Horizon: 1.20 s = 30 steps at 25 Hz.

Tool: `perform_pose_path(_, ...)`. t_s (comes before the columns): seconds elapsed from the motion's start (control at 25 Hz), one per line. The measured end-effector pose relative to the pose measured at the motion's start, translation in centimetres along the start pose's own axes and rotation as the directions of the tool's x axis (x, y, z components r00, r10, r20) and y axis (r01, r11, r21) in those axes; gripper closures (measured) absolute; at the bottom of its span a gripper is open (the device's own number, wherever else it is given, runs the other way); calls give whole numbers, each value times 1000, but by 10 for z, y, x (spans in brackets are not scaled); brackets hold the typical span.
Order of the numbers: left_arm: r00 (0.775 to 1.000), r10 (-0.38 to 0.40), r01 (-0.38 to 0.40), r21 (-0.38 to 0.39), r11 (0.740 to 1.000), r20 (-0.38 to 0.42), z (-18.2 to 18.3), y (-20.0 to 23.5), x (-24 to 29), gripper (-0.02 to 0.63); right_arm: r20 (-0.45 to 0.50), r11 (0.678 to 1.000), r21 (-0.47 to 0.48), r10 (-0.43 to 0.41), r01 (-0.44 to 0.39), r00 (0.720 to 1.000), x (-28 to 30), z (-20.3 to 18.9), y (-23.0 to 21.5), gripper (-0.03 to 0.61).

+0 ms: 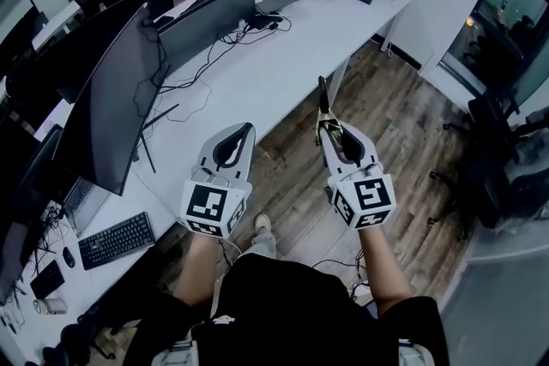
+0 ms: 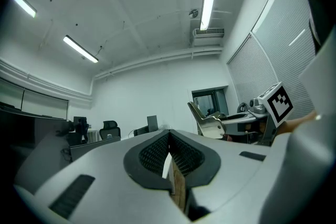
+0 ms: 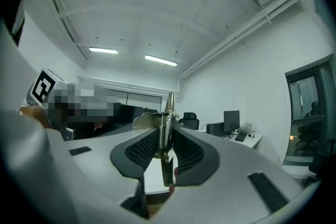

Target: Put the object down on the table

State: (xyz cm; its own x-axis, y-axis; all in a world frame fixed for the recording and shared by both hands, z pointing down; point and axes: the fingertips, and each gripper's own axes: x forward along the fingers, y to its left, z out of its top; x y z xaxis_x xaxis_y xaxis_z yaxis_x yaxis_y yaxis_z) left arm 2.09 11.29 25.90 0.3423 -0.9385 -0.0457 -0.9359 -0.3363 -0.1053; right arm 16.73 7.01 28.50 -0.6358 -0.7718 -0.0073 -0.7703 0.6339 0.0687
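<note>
My right gripper [image 1: 325, 126] is shut on a slim metal hand tool with a spring [image 1: 323, 101], which sticks out past the jaws over the wooden floor beside the white table [image 1: 257, 81]. In the right gripper view the tool [image 3: 168, 113] stands edge-on between the black pads of the right gripper [image 3: 167, 132]. My left gripper [image 1: 248, 131] hovers at the table's near edge, level with the right one. In its own view the left gripper [image 2: 169, 136] has its jaws together with nothing between them.
A large curved monitor [image 1: 111, 107] and a keyboard [image 1: 116, 240] sit on the table to the left; more monitors, laptops and cables lie further along. Black office chairs [image 1: 497, 176] stand on the right. Wooden floor [image 1: 403, 141] lies under the right gripper.
</note>
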Motion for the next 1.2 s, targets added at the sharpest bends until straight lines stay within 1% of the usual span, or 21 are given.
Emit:
perform_pose_path(0.32, 1000, -7, 7, -2, 1000, -10, -3, 59, 50, 600, -6, 1000, 5, 0, 0, 1000, 77, 5, -12, 479)
perform_pose_path(0.68, 1000, -25, 25, -1, 1000, -3, -4, 125, 105, 600, -8, 1000, 6, -14, 14, 1000, 160, 9, -23, 478)
perform_pose_path(1.0, 998, -56, 56, -11, 998, -7, -17, 168, 141, 600, -17, 1000, -10, -29, 29, 999, 214, 7, -27, 479)
perform_pose_path(1.2, 998, -53, 53, -17, 998, -15, -24, 186, 153, 600, -21, 999, -2, -35, 35, 999, 235, 4, -31, 478)
